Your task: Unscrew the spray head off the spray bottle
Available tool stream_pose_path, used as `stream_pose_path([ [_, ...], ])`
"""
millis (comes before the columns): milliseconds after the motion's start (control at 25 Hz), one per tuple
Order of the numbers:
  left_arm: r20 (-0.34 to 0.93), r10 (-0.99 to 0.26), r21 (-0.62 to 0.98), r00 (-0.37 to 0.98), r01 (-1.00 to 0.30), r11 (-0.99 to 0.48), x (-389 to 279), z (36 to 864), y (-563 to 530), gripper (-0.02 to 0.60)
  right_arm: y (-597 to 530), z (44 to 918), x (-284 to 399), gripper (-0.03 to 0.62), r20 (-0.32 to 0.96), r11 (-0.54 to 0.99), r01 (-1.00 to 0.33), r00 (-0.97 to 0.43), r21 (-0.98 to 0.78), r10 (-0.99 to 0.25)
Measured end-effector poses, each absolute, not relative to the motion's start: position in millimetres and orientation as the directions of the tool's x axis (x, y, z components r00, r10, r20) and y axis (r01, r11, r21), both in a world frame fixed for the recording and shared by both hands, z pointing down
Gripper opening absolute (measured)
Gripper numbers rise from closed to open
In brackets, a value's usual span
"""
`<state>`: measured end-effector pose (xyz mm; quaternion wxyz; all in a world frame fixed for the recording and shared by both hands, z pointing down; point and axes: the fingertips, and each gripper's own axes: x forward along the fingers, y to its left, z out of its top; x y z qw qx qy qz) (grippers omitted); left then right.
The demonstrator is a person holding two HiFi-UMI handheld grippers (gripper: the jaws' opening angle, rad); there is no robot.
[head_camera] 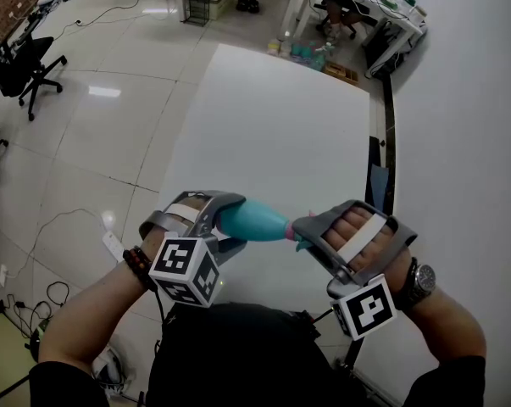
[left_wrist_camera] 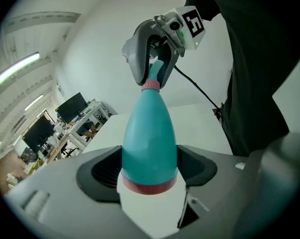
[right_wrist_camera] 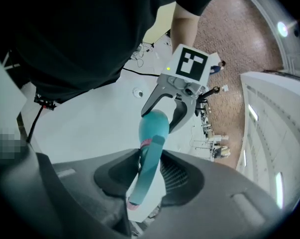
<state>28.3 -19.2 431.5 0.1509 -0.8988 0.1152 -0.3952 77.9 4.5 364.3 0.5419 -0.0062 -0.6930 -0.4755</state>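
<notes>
Around: an office chair (head_camera: 30,66) stands on the far left, cluttered desks (head_camera: 382,7) stand at the far end of the room, and loose cables (head_camera: 35,295) lie on the floor to the person's left.
In the way: in the head view the grippers' own bodies cover the bottle's base and most of the spray head. The person's dark shirt (head_camera: 230,354) fills the bottom of that view.
Surface: a plain white table (head_camera: 280,125) lies under the two hands.
Room: an open office with a glossy tiled floor (head_camera: 94,134).
Spray bottle (head_camera: 253,220): teal, lying roughly level in the air over the table's near part, spanning the gap between the two grippers.
Left gripper (head_camera: 225,225): jaws set wide and clamped on the bottle's broad lower body, just above its red band.
Right gripper (head_camera: 310,231): jaws about half closed, gripping the spray head (right_wrist_camera: 147,168) at the bottle's narrow end, beside the pink collar.
Wrists: a wristwatch (head_camera: 420,282) on the right, a bead bracelet (head_camera: 138,265) on the left.
</notes>
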Motion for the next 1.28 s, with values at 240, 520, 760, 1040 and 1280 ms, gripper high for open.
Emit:
stream_pose_path([
  [240,0.638,-0.416,-0.461,0.648,-0.111,-0.88,25,422,-28,0.367,-2,360,79,0.118,0.808,0.822,0.22,-0.429,0.526,-0.402],
  [520,0.61,-0.5,-0.546,0.615,-0.132,-0.827,26,418,-39,0.365,-16,364,85,0.118,0.81,0.949,-0.207,-0.497,0.236,-0.31],
  [760,0.581,-0.562,-0.617,0.589,-0.133,-0.776,22,410,-42,0.364,-22,365,86,0.118,0.779,0.891,-0.449,-0.58,-0.063,-0.238],
  [1040,0.545,-0.614,-0.685,0.57,-0.12,-0.719,20,406,-45,0.364,-25,367,88,0.117,0.694,0.688,-0.585,-0.701,-0.429,-0.163],
  [1280,0.507,-0.643,-0.731,0.574,-0.109,-0.674,18,398,-45,0.364,-25,362,87,0.117,0.597,0.524,-0.563,-0.792,-0.639,-0.125],
])
